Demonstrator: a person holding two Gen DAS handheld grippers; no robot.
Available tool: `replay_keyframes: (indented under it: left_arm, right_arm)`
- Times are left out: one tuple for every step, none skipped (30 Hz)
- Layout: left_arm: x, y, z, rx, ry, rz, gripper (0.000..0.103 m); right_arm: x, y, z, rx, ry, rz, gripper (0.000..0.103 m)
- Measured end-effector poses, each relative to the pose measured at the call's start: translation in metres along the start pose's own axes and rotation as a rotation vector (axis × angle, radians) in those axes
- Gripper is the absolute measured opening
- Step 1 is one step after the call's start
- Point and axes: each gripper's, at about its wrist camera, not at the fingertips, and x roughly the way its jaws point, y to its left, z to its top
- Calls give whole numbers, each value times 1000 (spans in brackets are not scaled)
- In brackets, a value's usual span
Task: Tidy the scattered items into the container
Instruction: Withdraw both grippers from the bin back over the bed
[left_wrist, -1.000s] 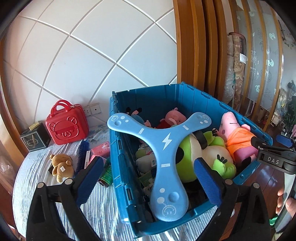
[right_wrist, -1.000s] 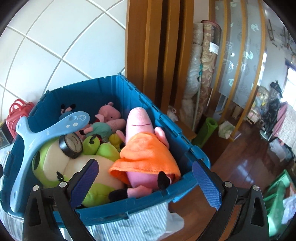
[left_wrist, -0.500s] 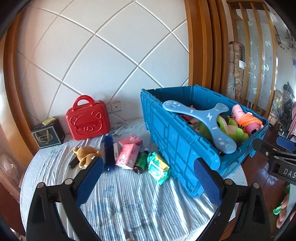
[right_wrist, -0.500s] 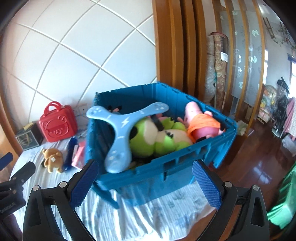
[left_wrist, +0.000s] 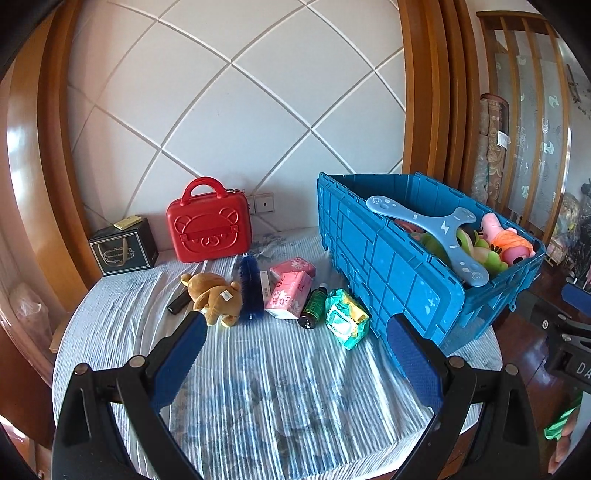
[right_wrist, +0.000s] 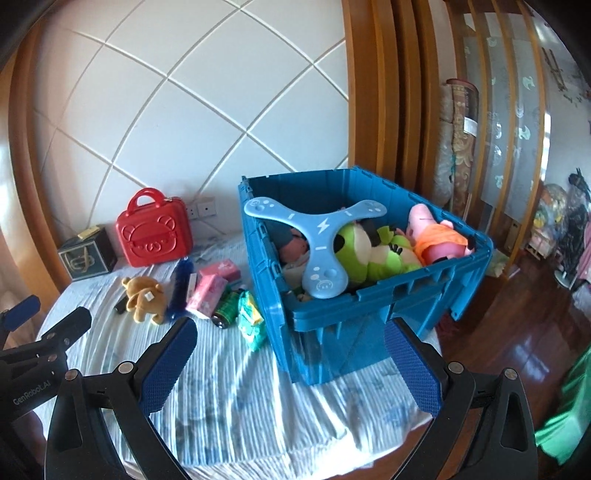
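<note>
Both the left hand-held gripper (left_wrist: 295, 354) and the right hand-held gripper (right_wrist: 291, 354) gape wide with nothing between their blue pads. The blue plastic crate (left_wrist: 399, 273) sits at right of centre on the striped-cloth desk (left_wrist: 266, 398), with a light-blue three-armed boomerang (left_wrist: 436, 236) lying over plush toys. Left of it lie a brown plush bear (left_wrist: 212, 295), pink tissue packs (left_wrist: 290, 295), a dark green bottle (left_wrist: 314, 304) and a green wipes pack (left_wrist: 345, 319).

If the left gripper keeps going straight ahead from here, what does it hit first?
Probably the striped tablecloth, then the dark green bottle and pink tissue pack lying centered ahead of the open left gripper. Depth is uncertain.
</note>
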Motion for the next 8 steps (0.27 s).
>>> replay_keyframes:
  left_arm:
    - [0, -1, -2, -4, 4, -1, 99]
    - [-1, -2, -3, -5, 6, -4, 99]
    - [-3, -3, -5, -2, 5, -1, 99]
    - [-5, -3, -7, 2, 1, 8, 99]
    - [-7, -3, -8, 2, -2, 19, 99]
    - [-9, -3, -9, -2, -3, 24, 99]
    - [-10, -3, -10, -7, -2, 23, 99]
    - [-11, -3, -10, -11, -1, 21, 99]
  right_arm:
    - [0, -3, 0, 3, 2, -1, 103]
    - [1, -5, -1, 2, 6, -3, 103]
    - [2, -8, -2, 1, 11, -3, 103]
    - [4, -10, -2, 1, 14, -2, 103]
    - [5, -12, -3, 4, 17, 1, 103]
    - [7, -13, -3, 6, 23, 6, 103]
    - [8, -13, -4, 6, 28, 12, 103]
    - [9, -13, -5, 4, 32, 16, 103]
